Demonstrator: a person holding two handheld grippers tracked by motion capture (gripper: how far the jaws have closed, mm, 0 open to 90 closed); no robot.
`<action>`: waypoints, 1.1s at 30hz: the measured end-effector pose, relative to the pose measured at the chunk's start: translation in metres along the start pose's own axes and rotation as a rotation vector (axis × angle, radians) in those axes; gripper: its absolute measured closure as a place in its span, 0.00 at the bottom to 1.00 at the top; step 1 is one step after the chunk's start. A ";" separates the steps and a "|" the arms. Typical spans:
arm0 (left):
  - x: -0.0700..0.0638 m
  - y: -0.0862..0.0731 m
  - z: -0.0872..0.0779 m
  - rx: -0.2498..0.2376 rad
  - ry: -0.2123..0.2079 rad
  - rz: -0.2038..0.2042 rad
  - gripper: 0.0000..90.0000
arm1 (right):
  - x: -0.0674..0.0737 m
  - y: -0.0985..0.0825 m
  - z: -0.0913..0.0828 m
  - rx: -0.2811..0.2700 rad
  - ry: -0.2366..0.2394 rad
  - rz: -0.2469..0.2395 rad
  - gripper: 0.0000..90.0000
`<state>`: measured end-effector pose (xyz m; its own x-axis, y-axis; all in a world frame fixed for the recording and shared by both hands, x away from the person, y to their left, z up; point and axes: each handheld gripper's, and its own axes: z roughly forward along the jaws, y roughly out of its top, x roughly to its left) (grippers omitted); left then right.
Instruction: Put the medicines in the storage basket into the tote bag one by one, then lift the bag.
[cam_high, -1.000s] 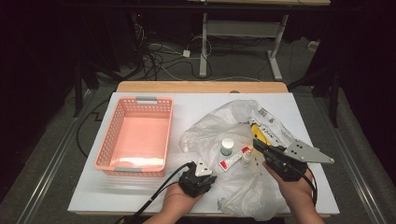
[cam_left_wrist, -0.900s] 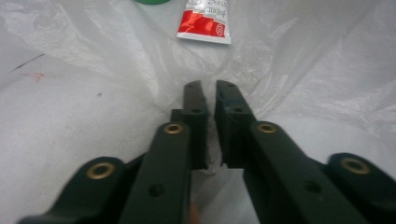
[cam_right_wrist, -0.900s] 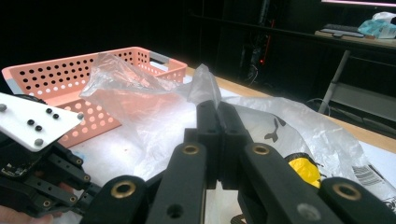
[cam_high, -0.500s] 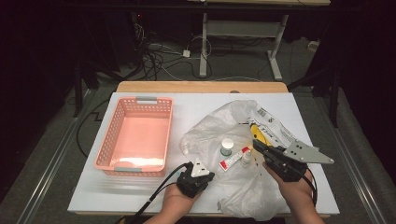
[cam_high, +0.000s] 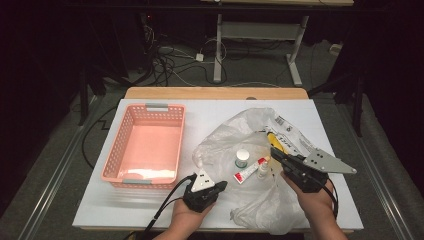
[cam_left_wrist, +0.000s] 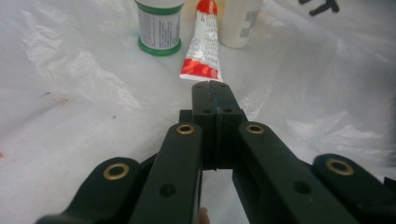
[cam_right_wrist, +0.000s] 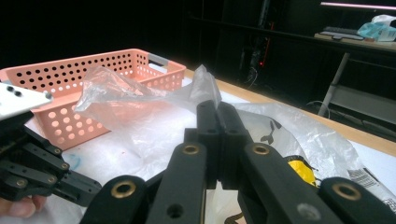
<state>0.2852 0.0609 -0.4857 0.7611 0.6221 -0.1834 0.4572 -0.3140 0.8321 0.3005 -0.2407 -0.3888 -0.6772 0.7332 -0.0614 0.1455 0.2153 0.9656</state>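
White tabletop: my right gripper (cam_high: 278, 153) pinches the plastic bag (cam_high: 260, 200), apparently; left gripper (cam_left_wrist: 210, 91), pressed together empty, faces the red tube (cam_left_wrist: 202, 44). Pink basket (cam_high: 145, 147) unfilled; everything's left.

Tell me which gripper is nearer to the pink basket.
Left. The left gripper is just beyond the pink basket's near right corner; the right gripper is further right, over the plastic bag.

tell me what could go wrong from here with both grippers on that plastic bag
The right gripper is shut on a fold of the plastic bag; lifting it could tip the small white jar and red-and-white tube lying on the film. The left gripper is shut just short of the tube, so pushing ahead might shove it away instead of gripping it.
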 end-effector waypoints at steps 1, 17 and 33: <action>0.000 0.000 -0.001 -0.015 0.000 0.004 0.98 | 0.000 -0.001 0.001 0.006 0.000 0.003 1.00; 0.003 0.026 -0.037 -0.216 0.064 0.056 0.98 | -0.004 0.001 0.002 -0.027 -0.019 0.014 1.00; 0.005 0.004 0.013 0.244 0.042 -0.004 0.21 | 0.001 0.000 0.009 -0.023 0.007 0.007 1.00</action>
<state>0.2967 0.0533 -0.4895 0.7418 0.6511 -0.1605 0.5616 -0.4723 0.6794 0.3058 -0.2342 -0.3912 -0.6812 0.7302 -0.0525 0.1341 0.1950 0.9716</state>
